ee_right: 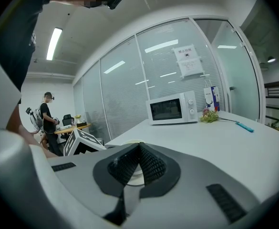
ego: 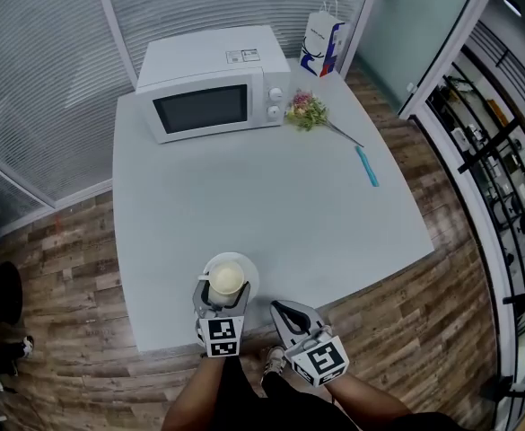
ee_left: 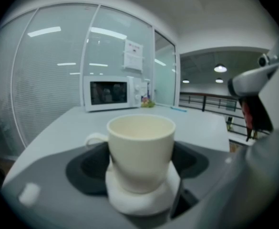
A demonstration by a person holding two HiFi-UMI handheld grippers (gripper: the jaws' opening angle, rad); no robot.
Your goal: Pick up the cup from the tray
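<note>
A cream cup [ego: 227, 279] stands on a small round white tray [ego: 249, 271] near the table's front edge. My left gripper [ego: 224, 287] reaches over that edge with one jaw on each side of the cup. In the left gripper view the cup [ee_left: 140, 149] fills the middle, its handle to the left, and the dark pads [ee_left: 87, 168] lie against both its sides, with the white tray [ee_left: 144, 202] under it. My right gripper [ego: 284, 311] hovers just right of the tray at the table edge. Its ribbed pads [ee_right: 151, 165] meet with nothing between them.
A white microwave [ego: 213, 92] stands at the table's far side, with a flower bunch [ego: 307, 110], a blue pen [ego: 367, 166] and a paper bag [ego: 323, 43] to its right. Wooden floor surrounds the table. A person [ee_right: 48, 120] stands far off behind glass walls.
</note>
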